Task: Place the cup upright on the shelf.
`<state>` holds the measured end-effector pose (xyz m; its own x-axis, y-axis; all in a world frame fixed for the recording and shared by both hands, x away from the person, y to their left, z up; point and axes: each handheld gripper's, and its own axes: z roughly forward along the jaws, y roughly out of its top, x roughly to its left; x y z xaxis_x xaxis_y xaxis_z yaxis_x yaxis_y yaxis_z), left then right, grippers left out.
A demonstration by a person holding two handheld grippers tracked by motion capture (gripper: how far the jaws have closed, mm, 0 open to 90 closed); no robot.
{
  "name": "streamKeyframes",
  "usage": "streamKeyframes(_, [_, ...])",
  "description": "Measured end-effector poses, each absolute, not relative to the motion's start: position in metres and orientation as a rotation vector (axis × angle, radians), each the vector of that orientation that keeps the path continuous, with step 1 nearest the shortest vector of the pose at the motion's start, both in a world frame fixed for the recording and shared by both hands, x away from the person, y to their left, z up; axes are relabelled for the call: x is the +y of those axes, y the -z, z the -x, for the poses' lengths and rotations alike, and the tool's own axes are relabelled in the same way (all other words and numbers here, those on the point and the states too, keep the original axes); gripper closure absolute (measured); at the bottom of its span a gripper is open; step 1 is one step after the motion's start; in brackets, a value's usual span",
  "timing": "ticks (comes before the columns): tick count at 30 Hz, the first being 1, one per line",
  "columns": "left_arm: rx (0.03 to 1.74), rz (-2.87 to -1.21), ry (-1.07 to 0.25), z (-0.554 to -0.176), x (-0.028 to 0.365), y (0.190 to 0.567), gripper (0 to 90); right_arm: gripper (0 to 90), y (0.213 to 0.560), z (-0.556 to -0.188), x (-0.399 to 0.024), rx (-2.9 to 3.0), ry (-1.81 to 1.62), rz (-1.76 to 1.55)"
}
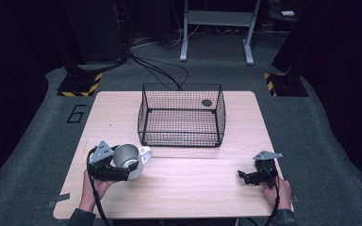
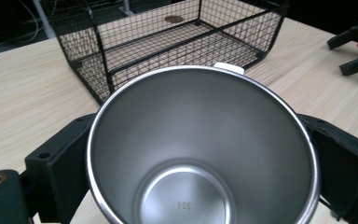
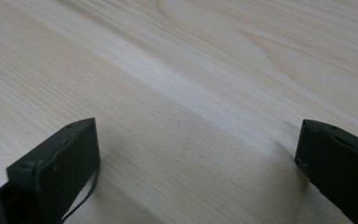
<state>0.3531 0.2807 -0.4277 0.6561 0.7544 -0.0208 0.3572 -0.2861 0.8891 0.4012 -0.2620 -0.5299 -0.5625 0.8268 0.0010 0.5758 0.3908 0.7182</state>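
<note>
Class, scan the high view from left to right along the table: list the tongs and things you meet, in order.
Left tongs gripping the steel cup → wire basket → right tongs, jaws apart over the bare table.

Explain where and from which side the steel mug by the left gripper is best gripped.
Grip the steel mug across its round body, as the left gripper has it, one jaw on each side wall. Come from the person's side: its white handle points toward the wire basket, leaving the near walls free.
</note>
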Motion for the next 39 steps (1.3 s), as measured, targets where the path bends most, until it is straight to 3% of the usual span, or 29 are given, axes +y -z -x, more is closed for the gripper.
streamKeyframes(39, [0.689,-1.933,-0.42,-0.39,0.212,0.372,6.2,0.0,0.53,-0.401,-0.262,2.3,-0.974,-1.214])
